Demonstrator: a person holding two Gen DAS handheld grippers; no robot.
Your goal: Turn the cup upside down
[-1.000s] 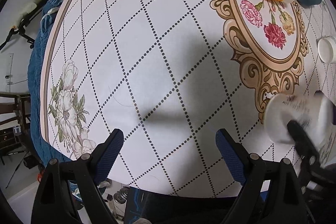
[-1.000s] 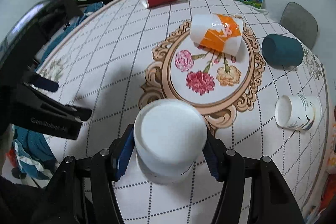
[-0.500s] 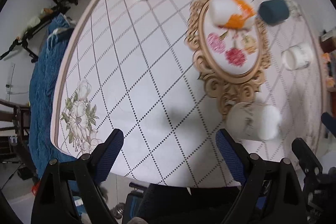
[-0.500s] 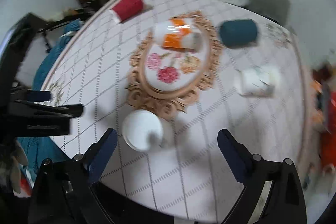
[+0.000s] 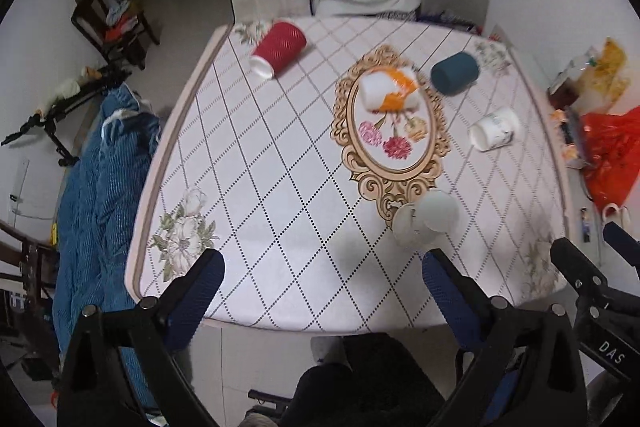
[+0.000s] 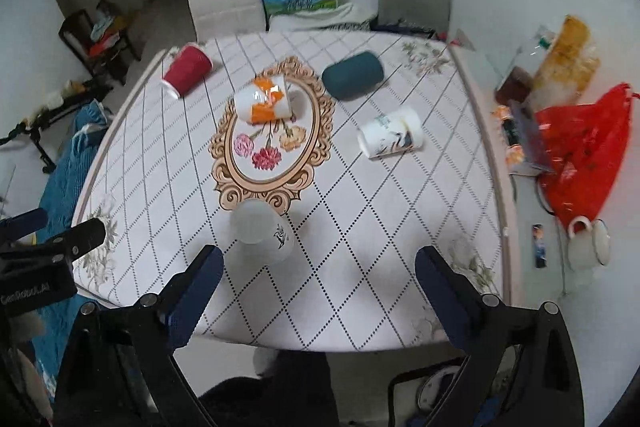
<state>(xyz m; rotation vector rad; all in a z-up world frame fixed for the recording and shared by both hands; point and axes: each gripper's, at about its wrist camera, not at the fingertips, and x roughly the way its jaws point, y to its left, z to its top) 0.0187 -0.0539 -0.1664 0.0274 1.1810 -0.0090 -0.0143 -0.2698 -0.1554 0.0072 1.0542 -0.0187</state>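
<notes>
- My right gripper (image 6: 316,289) hangs above the near table edge with its blue pads spread wide and nothing between them.
- My left gripper (image 5: 322,293) is likewise spread and empty, over the near-left part of the table (image 5: 248,163).
- The white cup (image 6: 262,235) stands base-up on the tablecloth, just at the lower scroll of the gold oval frame (image 6: 276,131); from the left view the same cup (image 5: 426,221) appears blurred but seems inverted too.
- I judge this cup flipped; the step in hand is a clean retreat, so I would keep both grippers high and well apart from it, with no sideways sweep that could knock it.
- Four others lie on their sides: the red cup (image 6: 186,71), the orange-and-white cup (image 6: 264,103), the teal cup (image 6: 352,75) and the white printed cup (image 6: 390,139).
- If another is next, the white printed cup lies nearest my right side. I would come in across its body, pinch mid-wall, lift clear before rotating, and set the rim flat before letting go.
- A light paper cup may crush or roll, so I would grip gently.
</notes>
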